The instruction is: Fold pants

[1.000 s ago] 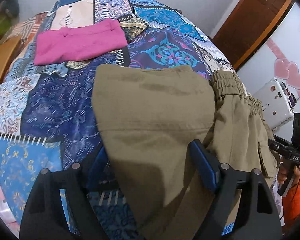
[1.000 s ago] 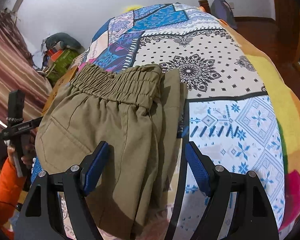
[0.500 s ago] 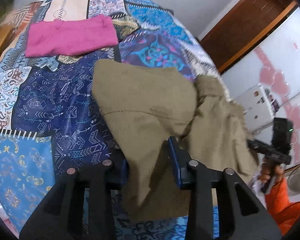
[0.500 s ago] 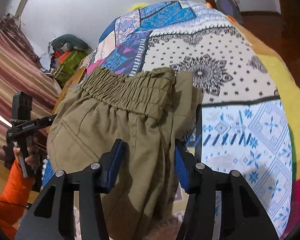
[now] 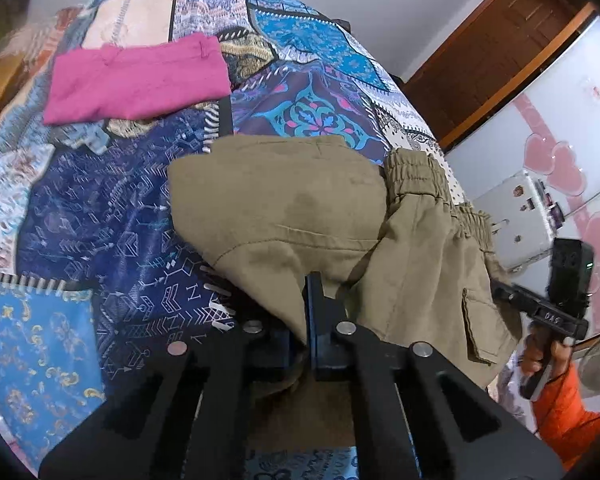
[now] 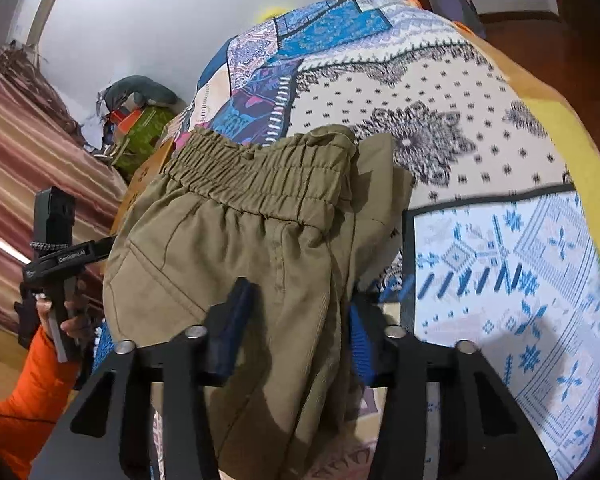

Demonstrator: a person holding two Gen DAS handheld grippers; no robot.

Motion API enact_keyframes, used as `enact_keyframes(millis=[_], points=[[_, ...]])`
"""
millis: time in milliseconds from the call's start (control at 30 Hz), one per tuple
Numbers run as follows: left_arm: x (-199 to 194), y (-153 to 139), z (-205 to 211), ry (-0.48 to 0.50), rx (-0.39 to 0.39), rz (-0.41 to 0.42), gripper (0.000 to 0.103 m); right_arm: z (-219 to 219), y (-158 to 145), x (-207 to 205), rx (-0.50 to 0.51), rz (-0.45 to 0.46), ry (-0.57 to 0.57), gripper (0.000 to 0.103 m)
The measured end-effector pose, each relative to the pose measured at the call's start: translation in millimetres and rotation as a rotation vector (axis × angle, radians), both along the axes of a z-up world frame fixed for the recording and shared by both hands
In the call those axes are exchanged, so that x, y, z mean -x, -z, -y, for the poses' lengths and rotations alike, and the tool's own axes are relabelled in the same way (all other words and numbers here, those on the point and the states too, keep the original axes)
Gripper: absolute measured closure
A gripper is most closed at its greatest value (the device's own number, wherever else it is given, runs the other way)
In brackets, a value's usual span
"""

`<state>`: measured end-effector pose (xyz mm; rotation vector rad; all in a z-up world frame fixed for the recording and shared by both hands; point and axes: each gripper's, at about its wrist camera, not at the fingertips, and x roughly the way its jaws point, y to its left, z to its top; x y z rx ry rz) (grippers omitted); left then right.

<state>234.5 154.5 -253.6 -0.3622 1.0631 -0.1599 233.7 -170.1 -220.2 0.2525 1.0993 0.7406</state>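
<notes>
Pinching is the word for the left gripper (image 5: 306, 332): its blue pads are pressed together on a fold of the khaki pants (image 5: 300, 216), cloth bunching right at the tips. The right gripper (image 6: 292, 320) is closing at this moment, its pads partly spread with a thick hanging fold of the same pants between them; whether the pads press the cloth yet is hard to tell, since the left pad lies against the fabric and the right pad sits at the fold's edge.

The pants lie on the patterned bed cover (image 5: 100, 232), partly folded, directly ahead of both grippers, with the elastic waistband (image 6: 256, 176) beyond the right gripper's tips. A pink folded garment (image 5: 136, 80) rests well beyond the left gripper, off to its left.

To do this step well, the right gripper likely needs all layers of that fold caught before anything lifts; a partial bite could let the inner layer slide out. Both ends should then rise together, level, so the crease stays straight.

As for pose, both grippers tilt down toward the bed, and each view catches the other hand out at the side in an orange sleeve (image 6: 16, 408).
</notes>
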Motion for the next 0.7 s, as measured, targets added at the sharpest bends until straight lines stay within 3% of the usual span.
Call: enact_keyframes(millis=[200,700], points=[[8,-27,29,0.032,-0.23,0.076,0.101,-6,-20,2,0.069,0.092,-0.032,0.089],[20,-113,39,0.004,-0.368,0.254,0.101,-28,-89,-4,0.093,0.308,-0.076,0.094]])
